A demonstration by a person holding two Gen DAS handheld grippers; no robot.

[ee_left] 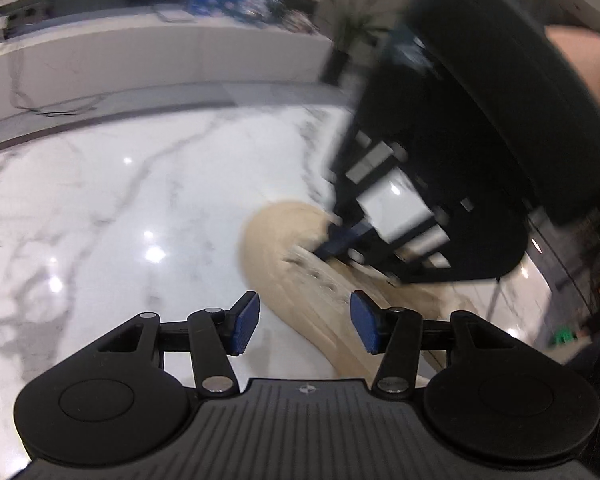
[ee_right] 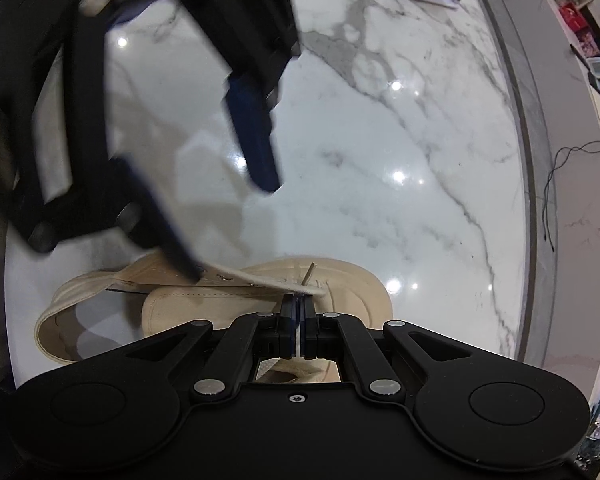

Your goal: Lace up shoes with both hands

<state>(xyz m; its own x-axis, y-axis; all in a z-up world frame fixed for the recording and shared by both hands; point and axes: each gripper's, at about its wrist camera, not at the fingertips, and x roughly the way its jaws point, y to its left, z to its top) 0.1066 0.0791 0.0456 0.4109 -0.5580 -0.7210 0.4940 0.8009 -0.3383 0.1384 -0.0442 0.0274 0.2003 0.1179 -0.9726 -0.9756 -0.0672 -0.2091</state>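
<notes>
Pinching the flat lace (ee_right: 260,279) between closed pads, the right gripper (ee_right: 299,334) hangs over the beige shoe (ee_right: 352,280) on the marble floor (ee_right: 380,140) (blurred); the left gripper (ee_left: 304,322) stands apart, empty.

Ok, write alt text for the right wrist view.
The right gripper, jaws shut, pinches a flat pale lace above a beige shoe on a white marble surface. The left gripper, open and blurred, hangs at upper left.

One beige canvas shoe (ee_right: 340,280) lying on one marble table (ee_right: 380,140), one flat lace (ee_right: 260,278) showing, two grippers, left gripper (ee_left: 304,326) and right gripper (ee_right: 299,304), working.
</notes>
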